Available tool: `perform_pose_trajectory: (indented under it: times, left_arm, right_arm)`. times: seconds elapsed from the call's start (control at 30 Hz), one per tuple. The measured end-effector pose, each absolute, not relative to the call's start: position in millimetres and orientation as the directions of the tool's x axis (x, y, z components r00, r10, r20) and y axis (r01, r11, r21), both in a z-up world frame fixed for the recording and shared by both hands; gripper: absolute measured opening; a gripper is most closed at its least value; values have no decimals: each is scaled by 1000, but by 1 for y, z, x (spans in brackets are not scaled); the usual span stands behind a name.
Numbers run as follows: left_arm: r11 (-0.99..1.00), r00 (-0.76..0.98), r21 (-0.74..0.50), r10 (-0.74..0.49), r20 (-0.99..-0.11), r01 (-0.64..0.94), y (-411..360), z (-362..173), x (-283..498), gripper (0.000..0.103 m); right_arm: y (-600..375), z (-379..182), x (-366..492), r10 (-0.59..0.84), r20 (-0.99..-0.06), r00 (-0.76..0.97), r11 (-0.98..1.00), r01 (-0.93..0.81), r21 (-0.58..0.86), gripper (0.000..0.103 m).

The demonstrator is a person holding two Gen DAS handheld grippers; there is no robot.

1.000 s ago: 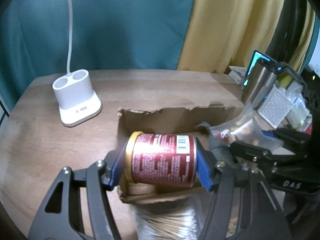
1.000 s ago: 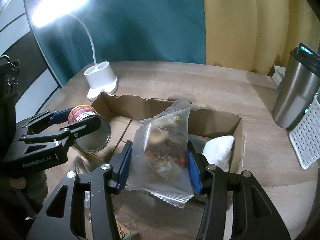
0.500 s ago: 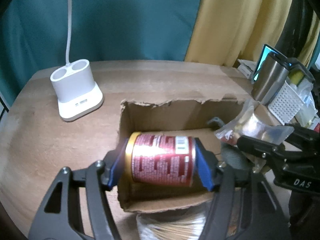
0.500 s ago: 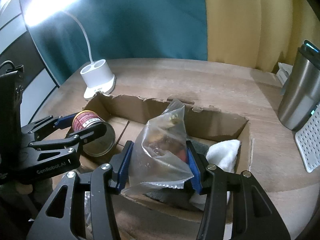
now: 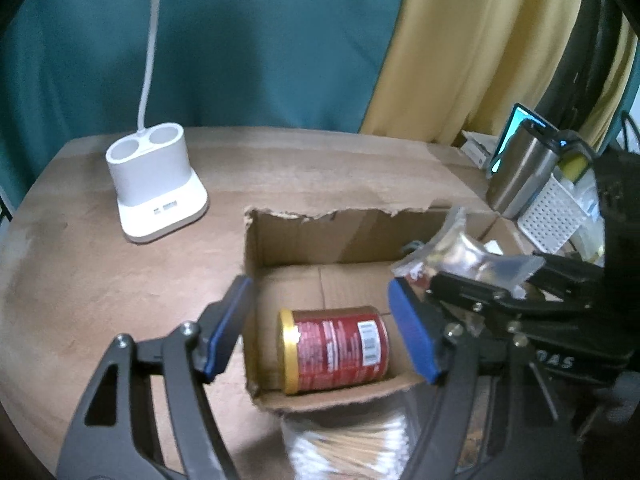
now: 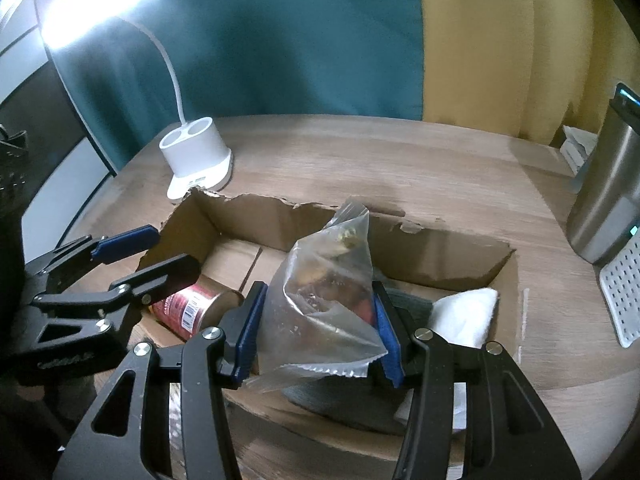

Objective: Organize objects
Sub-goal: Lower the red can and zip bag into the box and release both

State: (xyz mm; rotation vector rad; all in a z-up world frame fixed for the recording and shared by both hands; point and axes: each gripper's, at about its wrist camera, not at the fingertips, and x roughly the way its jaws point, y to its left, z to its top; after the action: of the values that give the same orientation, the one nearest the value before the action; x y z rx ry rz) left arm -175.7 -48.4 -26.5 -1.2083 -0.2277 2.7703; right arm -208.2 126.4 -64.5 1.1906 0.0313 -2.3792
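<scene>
A red can (image 5: 334, 354) with a gold rim lies on its side in the near left corner of the torn cardboard box (image 5: 304, 236); it also shows in the right wrist view (image 6: 188, 312). My left gripper (image 5: 320, 328) is open and hangs above the can, apart from it. My right gripper (image 6: 318, 324) is shut on a clear plastic snack bag (image 6: 324, 284) and holds it over the box (image 6: 452, 256). The bag also shows in the left wrist view (image 5: 468, 252).
A white lamp base (image 5: 156, 188) stands on the wooden table left of the box. A steel tumbler (image 6: 608, 200) and a white perforated basket (image 6: 624, 296) stand at the right. A white cloth (image 6: 464, 316) lies in the box. A pack of cotton swabs (image 5: 352, 448) lies before the box.
My left gripper has opened and let go of the red can, which now lies in the box. My right gripper has moved the bag farther over the box.
</scene>
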Motion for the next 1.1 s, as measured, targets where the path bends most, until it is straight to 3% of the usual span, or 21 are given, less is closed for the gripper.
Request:
perform_pose_trajectory:
  times: [0.73,0.8,0.87,1.1]
  left_arm:
    - [-982,-694,-190,146,-705,-13,-83,-26,-142,72]
    - [-981,-696,-192,147,-703,-14,-84,-26,-140,74]
    - [-978,-700,-206,158,-696,-16,-87,-26,-137,84]
    - [-977,-700,-212,156,-697,-7,-88,-26,-130,84]
  right_arm:
    - [97,-77,-199,-374,-776,-507,-910,360,204,54]
    - [96,-78,-199,-371,-778,-507,-912,355,204,56]
    - [96,-78,-197,-363,-777,-515,-917,346,199,64]
    - [98,-73,-188,-353,-771,-529,-920,344,185,67]
